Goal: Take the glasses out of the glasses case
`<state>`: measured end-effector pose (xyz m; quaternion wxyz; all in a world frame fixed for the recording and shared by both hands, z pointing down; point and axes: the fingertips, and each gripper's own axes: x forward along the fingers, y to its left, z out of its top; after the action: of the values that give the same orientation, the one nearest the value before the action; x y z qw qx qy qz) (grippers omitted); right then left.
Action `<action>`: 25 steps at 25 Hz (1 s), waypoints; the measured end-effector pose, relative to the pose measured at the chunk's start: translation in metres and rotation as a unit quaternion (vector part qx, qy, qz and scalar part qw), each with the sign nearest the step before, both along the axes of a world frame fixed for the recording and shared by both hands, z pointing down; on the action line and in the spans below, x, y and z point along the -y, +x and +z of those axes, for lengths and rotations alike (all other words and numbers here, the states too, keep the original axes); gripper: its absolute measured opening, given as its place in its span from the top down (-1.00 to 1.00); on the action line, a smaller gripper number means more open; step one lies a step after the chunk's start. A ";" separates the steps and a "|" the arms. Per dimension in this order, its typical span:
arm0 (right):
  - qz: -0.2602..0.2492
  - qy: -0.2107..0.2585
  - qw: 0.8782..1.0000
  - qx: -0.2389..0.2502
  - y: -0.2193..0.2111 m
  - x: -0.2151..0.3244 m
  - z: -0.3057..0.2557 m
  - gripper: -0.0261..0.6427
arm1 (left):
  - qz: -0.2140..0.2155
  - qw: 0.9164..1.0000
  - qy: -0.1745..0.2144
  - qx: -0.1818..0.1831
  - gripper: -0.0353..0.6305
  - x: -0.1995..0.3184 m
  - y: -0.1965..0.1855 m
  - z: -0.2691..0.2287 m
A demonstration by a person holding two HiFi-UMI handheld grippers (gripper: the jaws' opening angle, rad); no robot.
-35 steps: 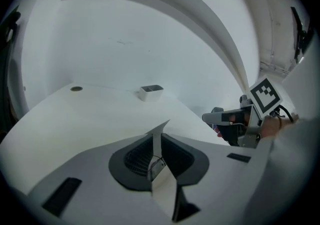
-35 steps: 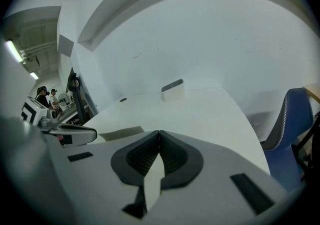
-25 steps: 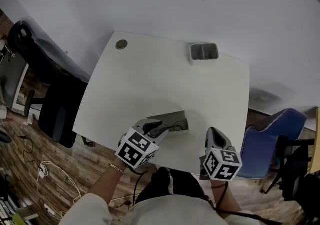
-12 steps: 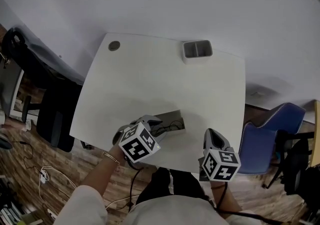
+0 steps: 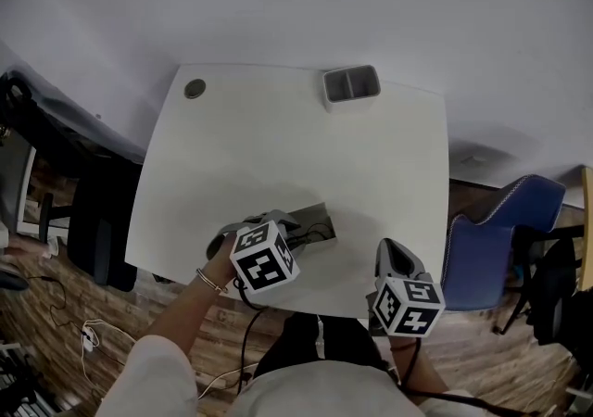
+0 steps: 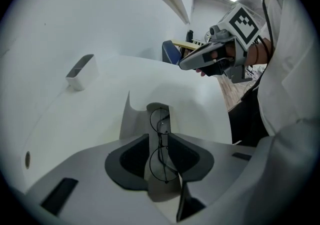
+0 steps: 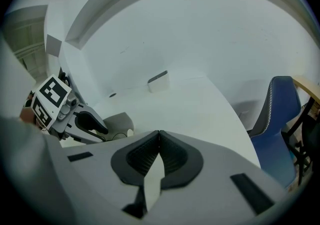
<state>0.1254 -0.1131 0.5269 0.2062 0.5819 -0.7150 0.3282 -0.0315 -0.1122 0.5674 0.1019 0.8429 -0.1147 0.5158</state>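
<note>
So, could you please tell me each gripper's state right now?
Left gripper: open, jaws have just been closing somewhat, glasses between them, not gripped.
Right gripper: shut, empty.

glasses case (image 5: pixel 311 217) is a light grey one, sitting open near the front edge of the white worktop (image 5: pixel 278 137), lid flap swung out to one side. glasses (image 6: pixel 160 141) are inside it: thin black wire frame w/ round lenses, lying lengthwise along the case, one lens toward the far end n the other toward the near end. can't tell if the arms are folded tbh.
</note>
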 end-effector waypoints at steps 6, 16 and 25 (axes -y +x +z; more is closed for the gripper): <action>0.010 -0.007 1.000 0.005 0.004 -0.002 0.006 0.83 | 0.021 0.999 -0.010 0.025 0.51 0.000 -0.001 0.007; 0.017 -0.016 1.000 0.010 0.007 0.000 0.013 0.83 | 0.045 0.997 -0.045 0.044 0.58 0.000 0.001 0.010; 0.015 -0.022 1.000 0.012 0.009 0.004 0.020 0.83 | 0.025 0.996 -0.067 0.062 0.72 -0.003 0.005 0.016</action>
<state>0.1347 -0.1167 0.5465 0.2053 0.5838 -0.7011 0.3543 -0.0268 -0.1090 0.5830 0.1374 0.8029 -0.0650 0.5763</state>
